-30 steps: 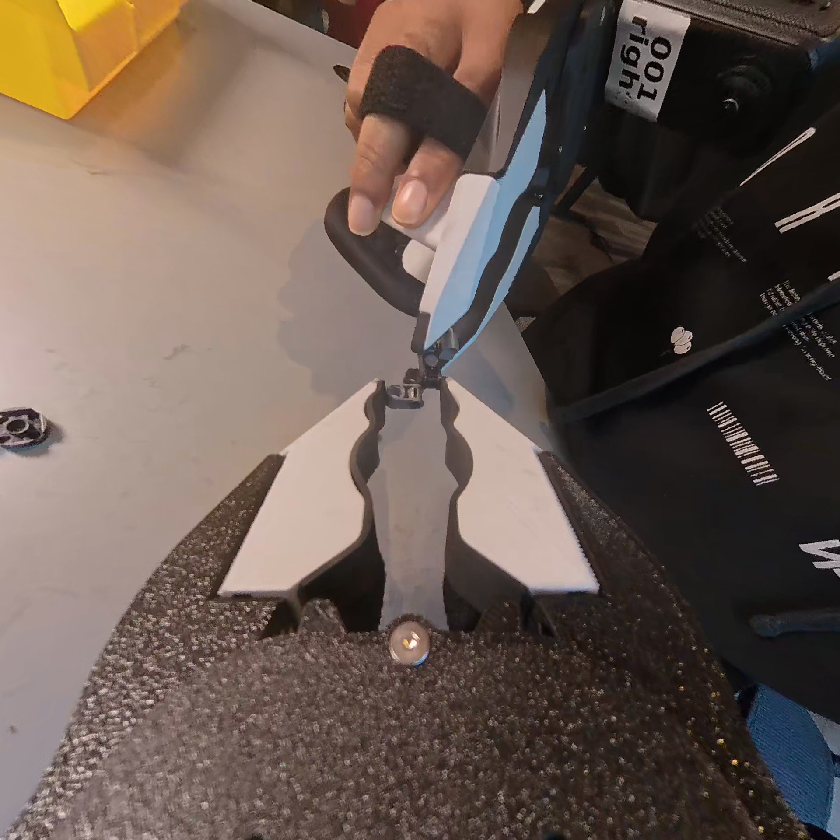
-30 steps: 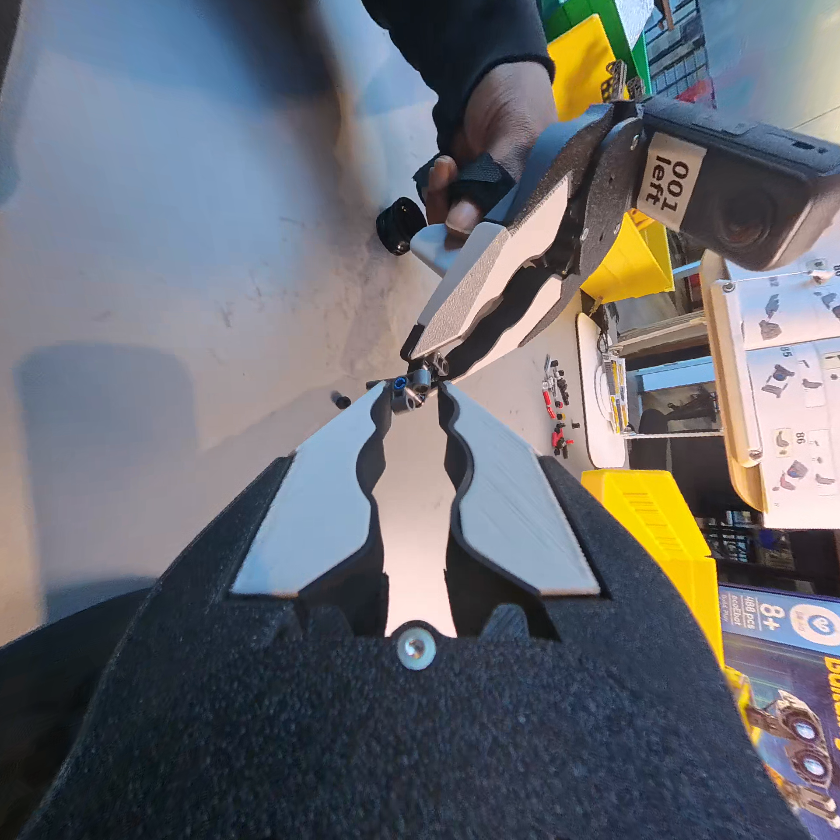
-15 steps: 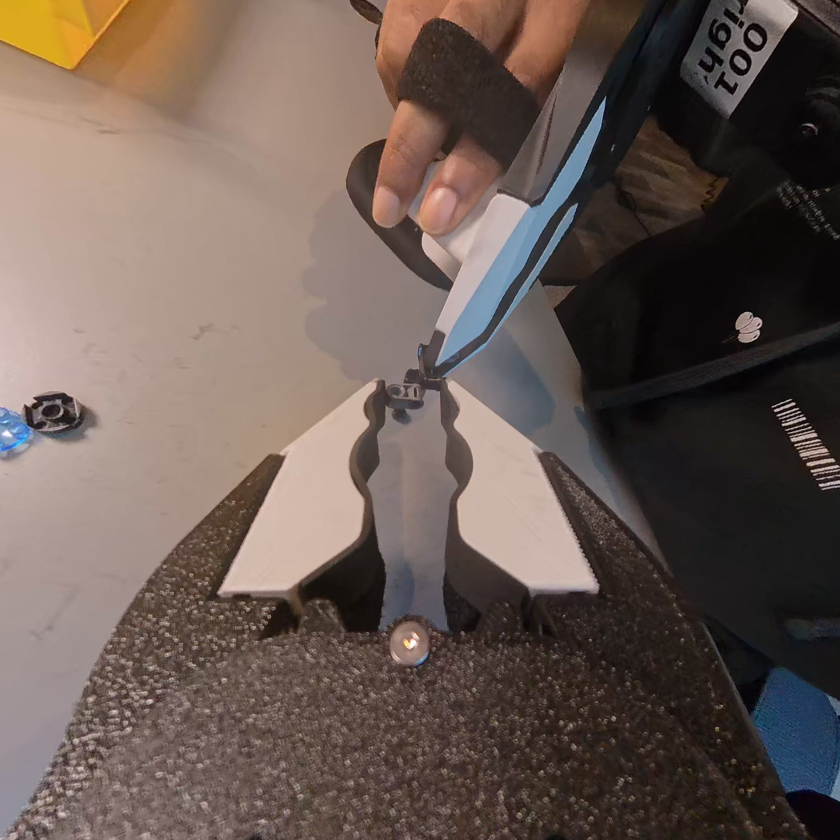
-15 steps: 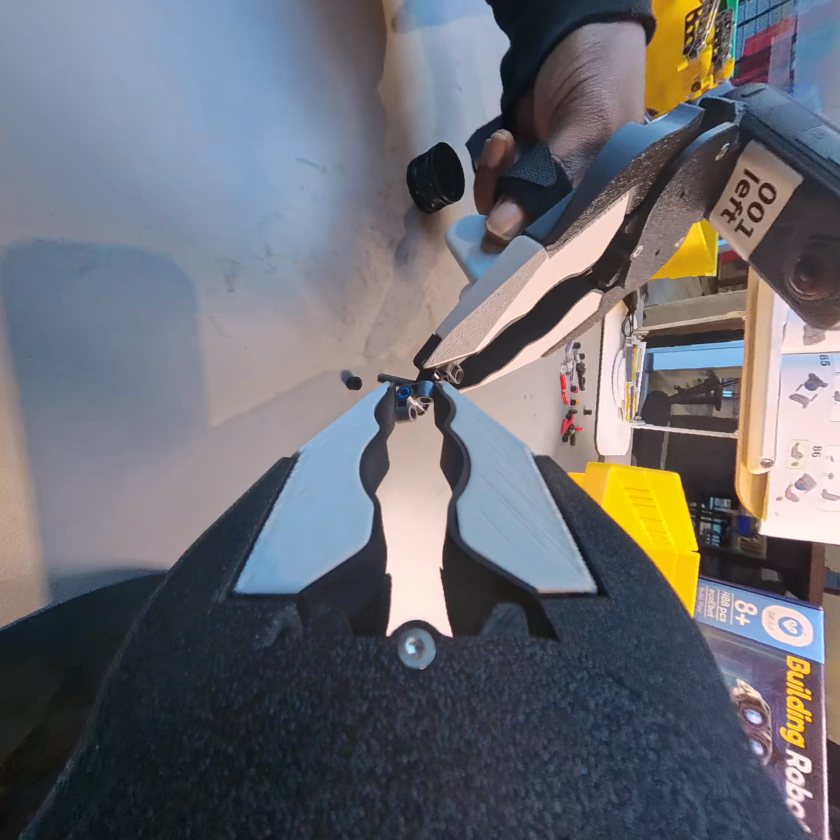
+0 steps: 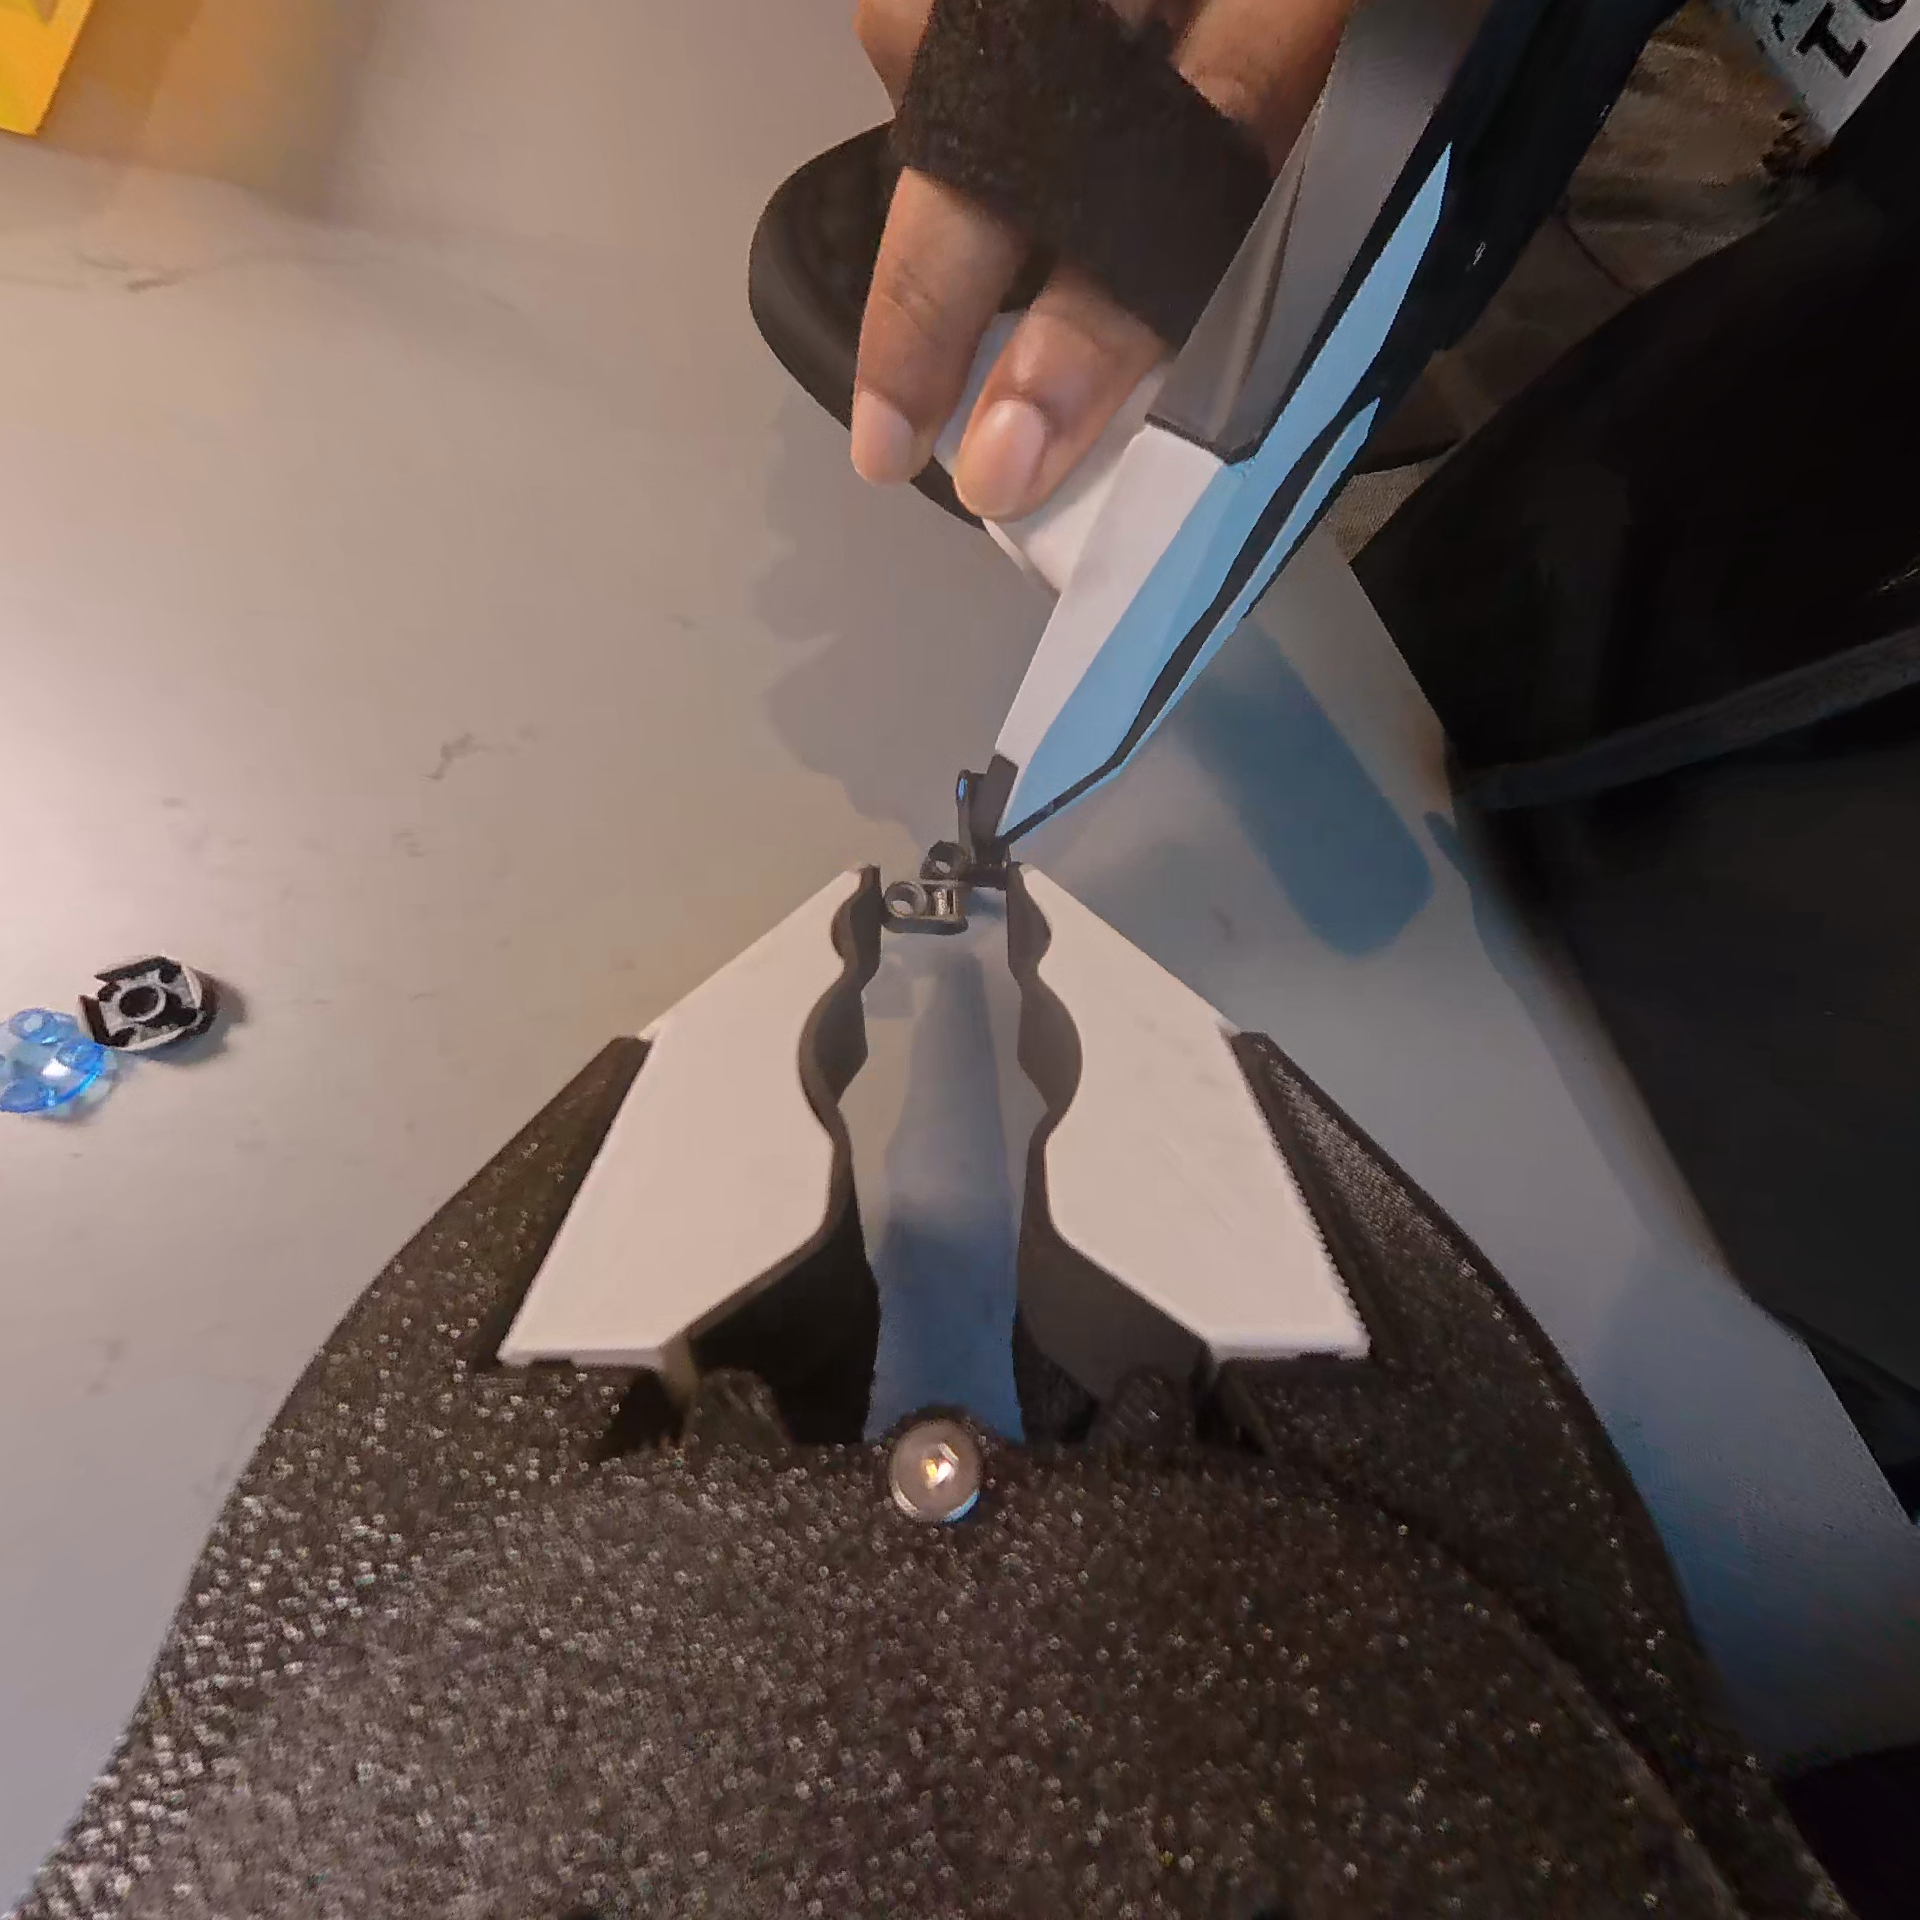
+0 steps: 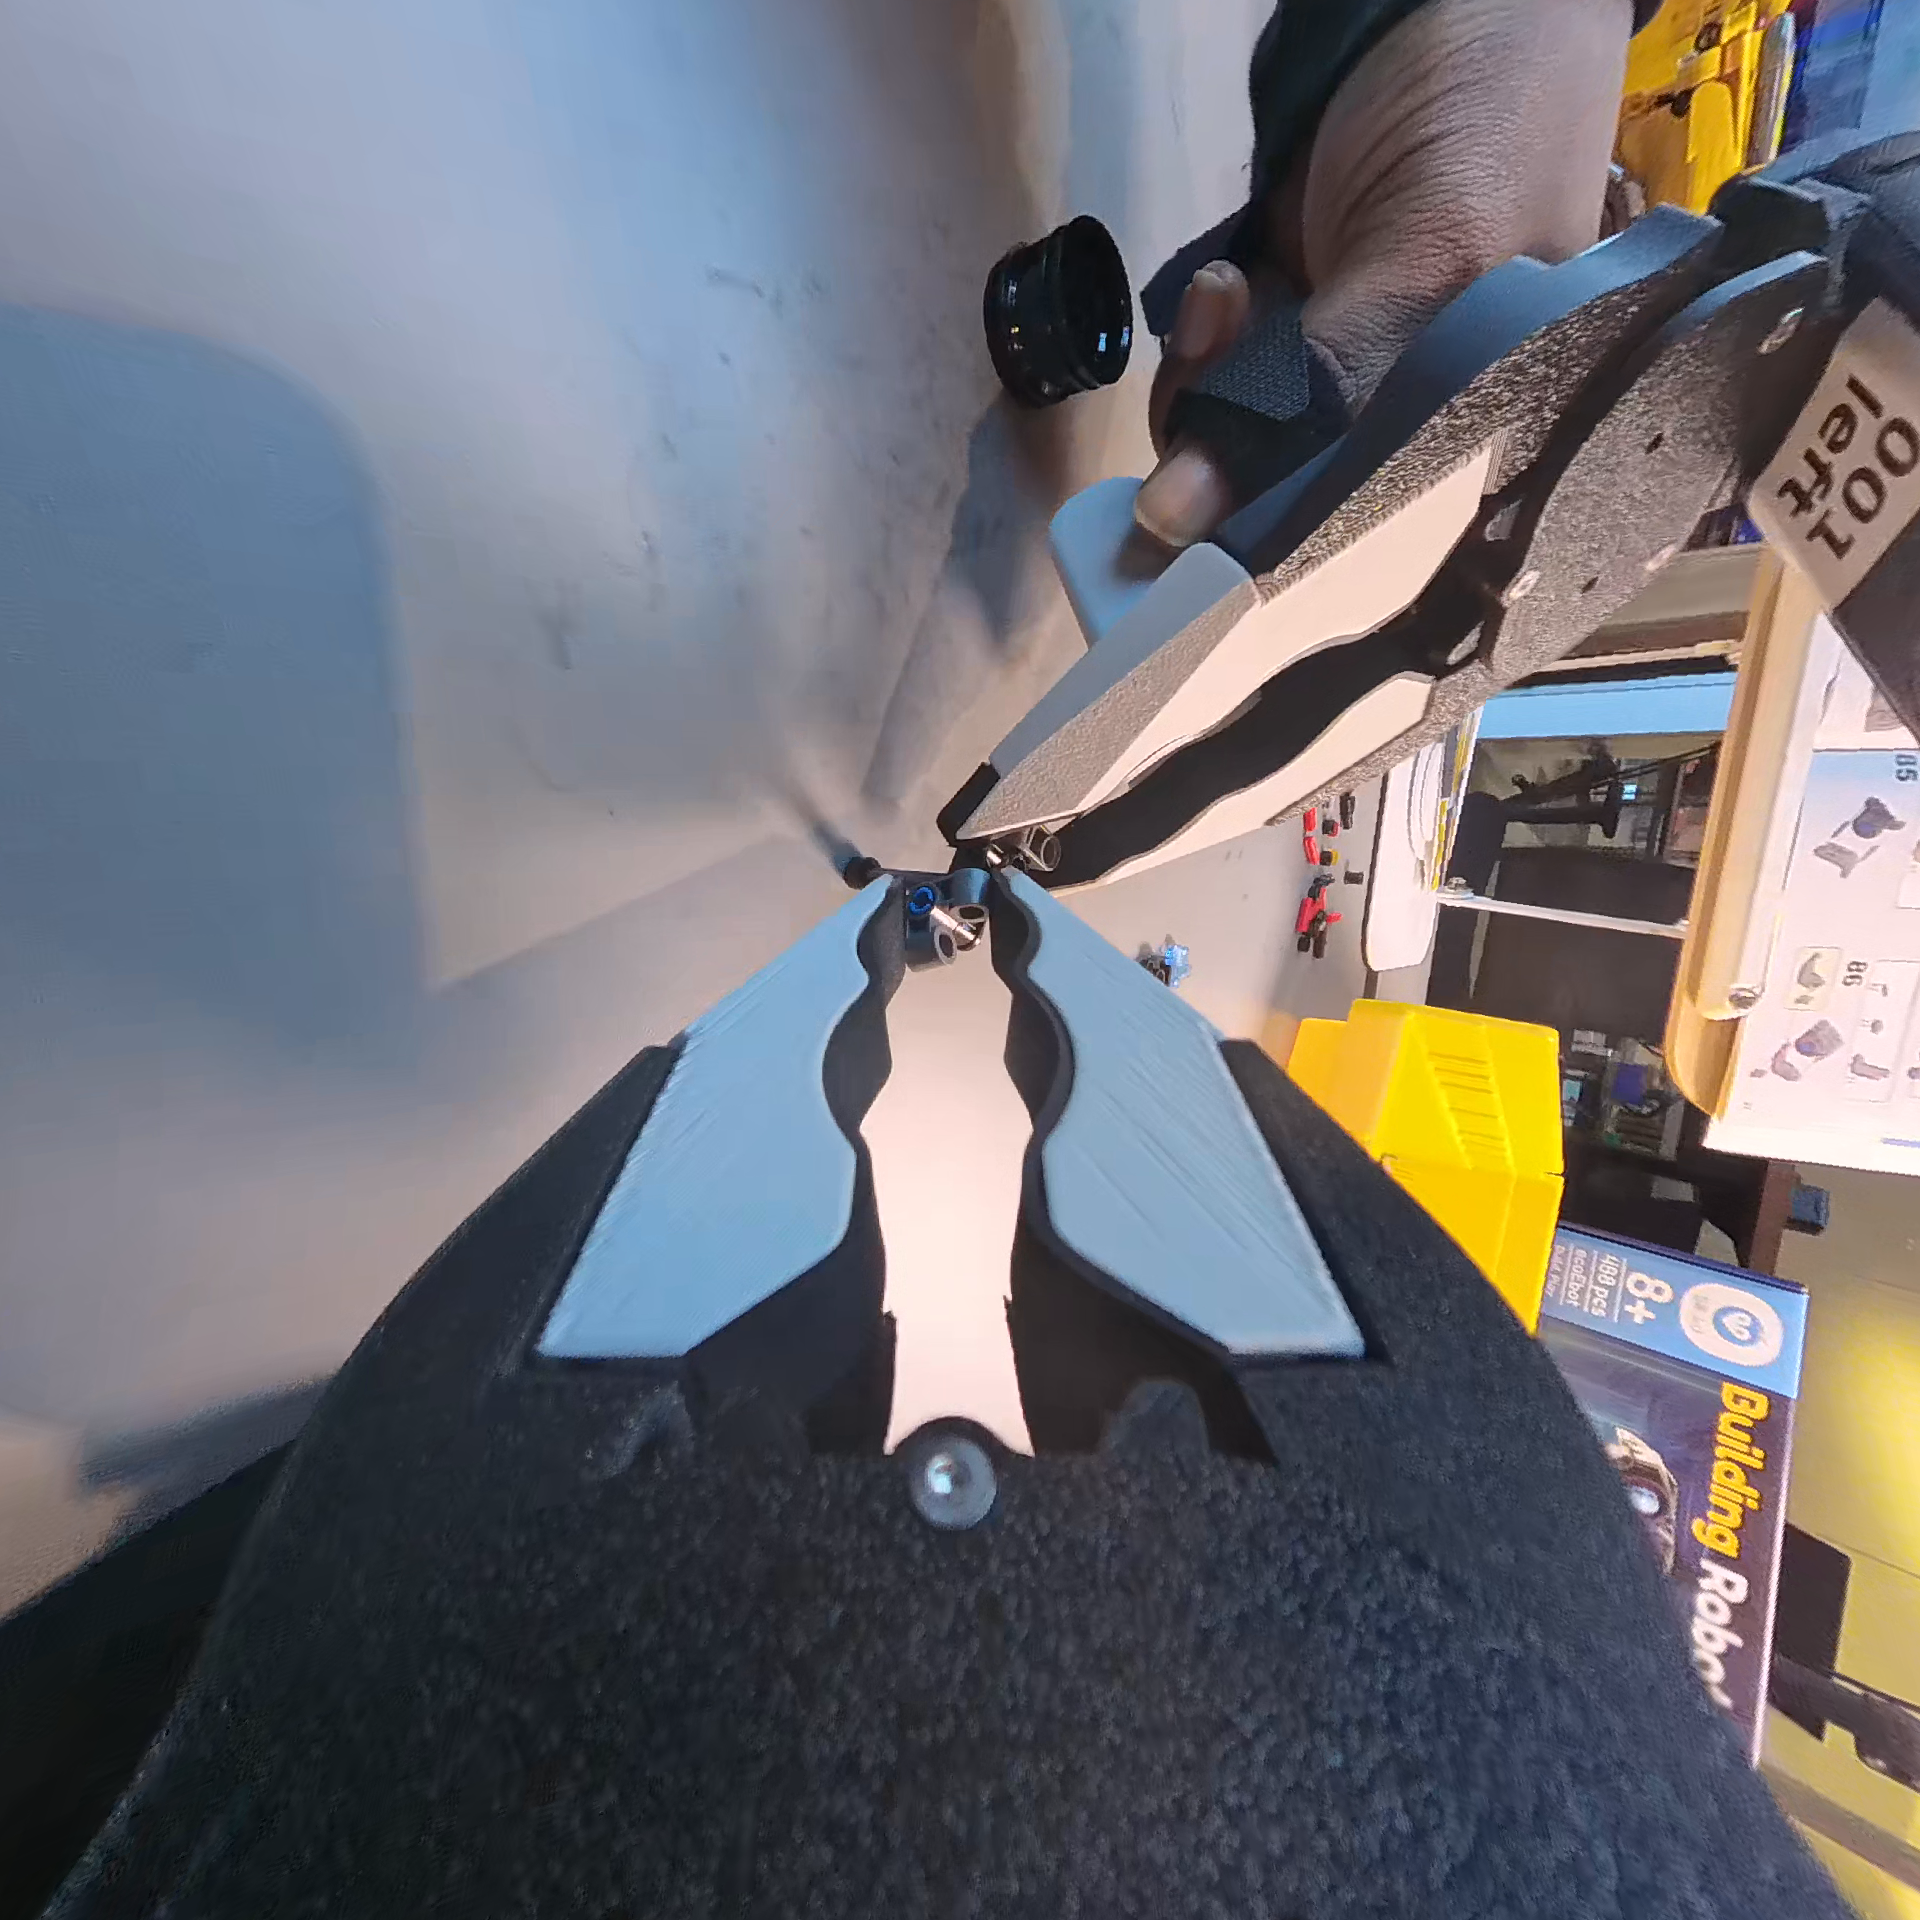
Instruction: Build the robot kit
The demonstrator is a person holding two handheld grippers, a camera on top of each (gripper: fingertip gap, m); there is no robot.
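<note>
Over grey table (image 5: 416, 623), both grippers pinching small connector pcs, axis crosswise

A smooth, scuffed grey desk (image 5: 416, 540) carries a small black round toy-brick piece (image 5: 148, 1004) touching a clear blue round piece (image 5: 47, 1062); a black ribbed cylinder (image 6: 1060, 312) lies farther off.

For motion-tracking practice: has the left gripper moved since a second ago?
Yes, leftward: the black round piece sits further into view, and a blue piece has appeared.
</note>
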